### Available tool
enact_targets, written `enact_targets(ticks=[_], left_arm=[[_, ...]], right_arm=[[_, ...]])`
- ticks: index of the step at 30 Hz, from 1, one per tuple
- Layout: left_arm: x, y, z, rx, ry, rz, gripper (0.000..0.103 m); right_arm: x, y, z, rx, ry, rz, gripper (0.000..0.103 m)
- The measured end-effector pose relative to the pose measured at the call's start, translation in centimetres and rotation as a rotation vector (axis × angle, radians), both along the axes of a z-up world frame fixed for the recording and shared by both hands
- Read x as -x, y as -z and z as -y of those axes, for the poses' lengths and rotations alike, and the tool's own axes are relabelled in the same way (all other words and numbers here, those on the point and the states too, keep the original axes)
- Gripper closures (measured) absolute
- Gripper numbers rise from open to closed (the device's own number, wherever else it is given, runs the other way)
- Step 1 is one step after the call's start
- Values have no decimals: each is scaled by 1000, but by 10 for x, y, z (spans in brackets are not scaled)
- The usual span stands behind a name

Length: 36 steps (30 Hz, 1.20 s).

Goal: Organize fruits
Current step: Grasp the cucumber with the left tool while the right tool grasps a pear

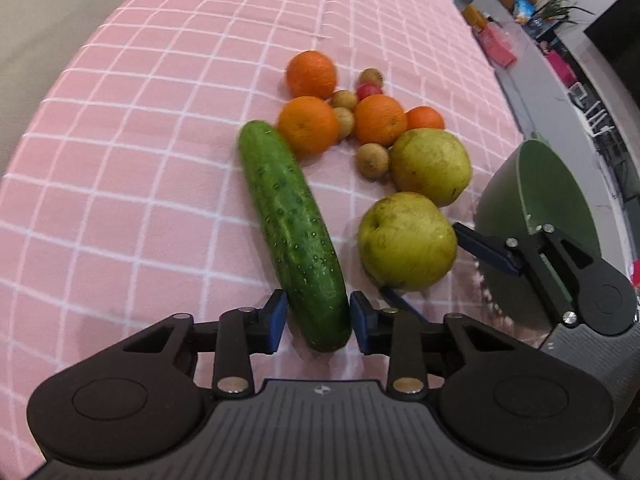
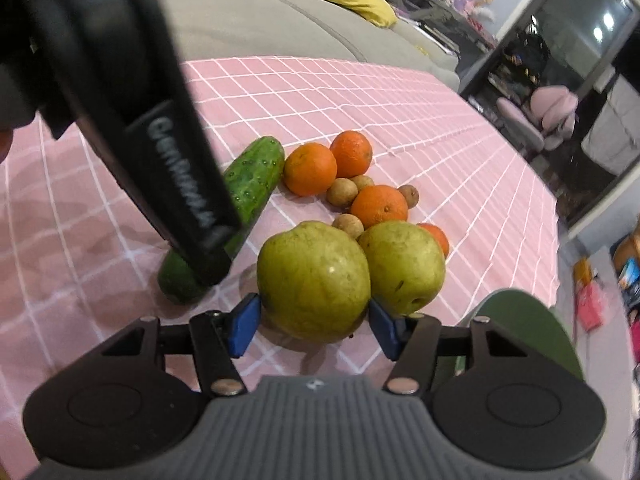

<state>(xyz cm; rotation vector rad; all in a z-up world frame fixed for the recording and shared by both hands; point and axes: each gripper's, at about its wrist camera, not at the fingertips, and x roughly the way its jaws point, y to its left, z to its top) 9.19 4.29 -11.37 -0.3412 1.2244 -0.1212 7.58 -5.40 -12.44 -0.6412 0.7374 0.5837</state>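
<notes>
Green and knobbly, the cucumber lay on the pink checked cloth with its long axis running from the near edge away toward the far left, and its near end sat right between the blue pads of the left gripper. Those jaws had narrowed to the cucumber's width, the pads at or almost at its skin on both sides; whether they truly pressed could not be told. So the grip crossed the short way, at the end rather than the middle, and a lift would likely let the far end droop. Just right of it, the near pear stood between the pads of the right gripper, which were parted about as wide as the fruit and seemed to touch its flanks. A second pear touched it on the right. Oranges and small brown fruits clustered farther back; a green bowl waited at the right, nearer the right hand
</notes>
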Motion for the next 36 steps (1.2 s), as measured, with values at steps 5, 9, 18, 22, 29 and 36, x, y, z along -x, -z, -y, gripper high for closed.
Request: enact_targets(ticks=[5,9,18,22,29,36], left_arm=[[9,-12,-20,-26,-30,-13,86],[12,-14,-26,-80,-19,14,86],[13,-13,-37,-7,-103,89,53],[9,-8,-42,11,-171,107,45],[-3,3,-33,-42,-158,88,42],[-17,10,-17,-96,-151,90,44]], right_arm=[[-2,-14,-1,-113,118,-147,47],[-9,-25,7,-235,202,-229,52],[-12,-21,6,-308,241,-246,47],[-10,-18,10,-291,228,-232,42],[-19,-10,2,-303,263,-259,33],[-28,0,-6,-273,323,-290,34]])
